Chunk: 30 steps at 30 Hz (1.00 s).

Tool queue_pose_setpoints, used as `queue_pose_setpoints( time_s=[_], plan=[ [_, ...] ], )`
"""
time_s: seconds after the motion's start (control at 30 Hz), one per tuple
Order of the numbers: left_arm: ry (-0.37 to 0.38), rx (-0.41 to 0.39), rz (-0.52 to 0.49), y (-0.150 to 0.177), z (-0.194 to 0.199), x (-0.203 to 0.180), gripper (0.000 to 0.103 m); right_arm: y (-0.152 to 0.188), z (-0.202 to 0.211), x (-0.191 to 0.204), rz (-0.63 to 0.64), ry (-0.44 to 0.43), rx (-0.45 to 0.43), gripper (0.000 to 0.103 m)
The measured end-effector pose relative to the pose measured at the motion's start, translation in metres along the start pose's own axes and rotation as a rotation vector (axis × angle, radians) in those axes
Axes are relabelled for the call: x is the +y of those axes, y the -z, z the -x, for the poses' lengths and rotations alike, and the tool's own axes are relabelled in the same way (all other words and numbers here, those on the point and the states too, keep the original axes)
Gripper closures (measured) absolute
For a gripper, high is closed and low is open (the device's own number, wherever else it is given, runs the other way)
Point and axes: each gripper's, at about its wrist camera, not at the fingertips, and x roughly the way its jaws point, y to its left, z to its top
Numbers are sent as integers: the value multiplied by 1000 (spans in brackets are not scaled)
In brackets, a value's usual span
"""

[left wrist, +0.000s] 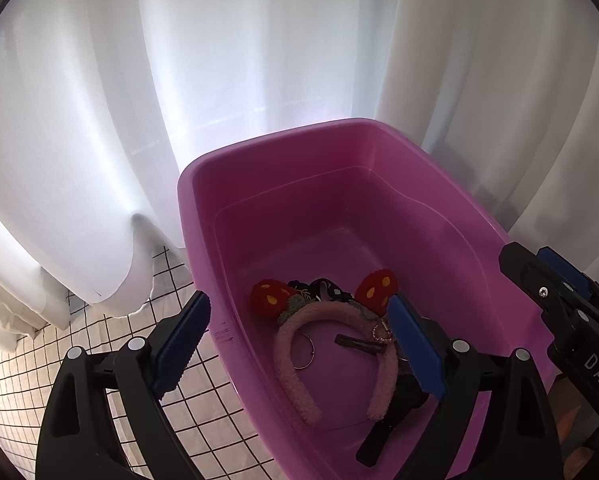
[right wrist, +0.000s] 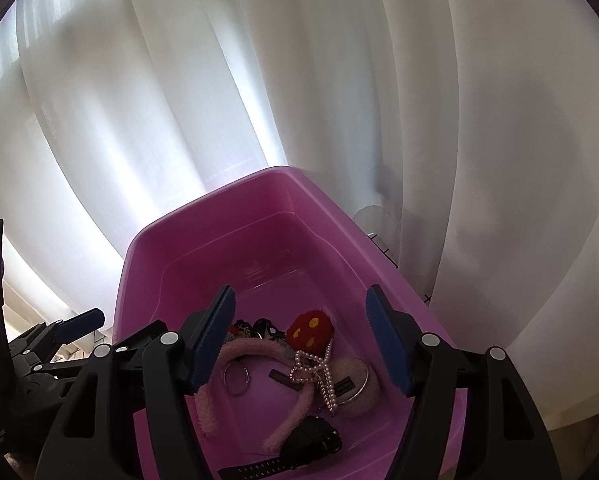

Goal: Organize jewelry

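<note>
Our left gripper (left wrist: 299,344) is wide open and holds nothing. One of its blue fingers (left wrist: 415,344) is inside the pink tub (left wrist: 439,208). The other hangs outside the tub's left wall, over the checked cloth (left wrist: 99,356). Our right gripper (right wrist: 299,340) is wide open too, with nothing in it, and both its fingers hang over the tub.

We think the step now is to pick one thing out of the tub. To do it well, we should go down slowly, pick the thing that lies on top, and close on just that one. The pearl necklace (right wrist: 315,368) lies over the fuzzy pink headband (right wrist: 227,360), so pulling one may drag the other. The thin key ring (right wrist: 237,376) lies flat and may be hard to pinch.

All the things sit at the near end of the tub floor. The necklace and headband are right below and between the right gripper's fingers. The red mushroom ears (left wrist: 269,296) are a bit farther in. A round fluffy mirror (right wrist: 359,388) lies toward the tub's right wall, and a black watch (right wrist: 315,440) lies by the near wall. The far end of the tub is bare. White curtains (left wrist: 179,100) hang behind the tub.
</note>
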Motion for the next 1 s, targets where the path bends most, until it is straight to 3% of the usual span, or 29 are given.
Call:
queue_pose_setpoints(
  time_s=[0.3,0.63,1.0],
  plan=[
    [-31,-2,19,-2,9,7,15,1,7,6,21,-4,-6,37],
    [-37,18,38,2,19,18,8,2,17,20,28,-13,6,35],
    [-127,17,24,9,40,29,8,9,31,36,35,-4,9,33]
  ],
)
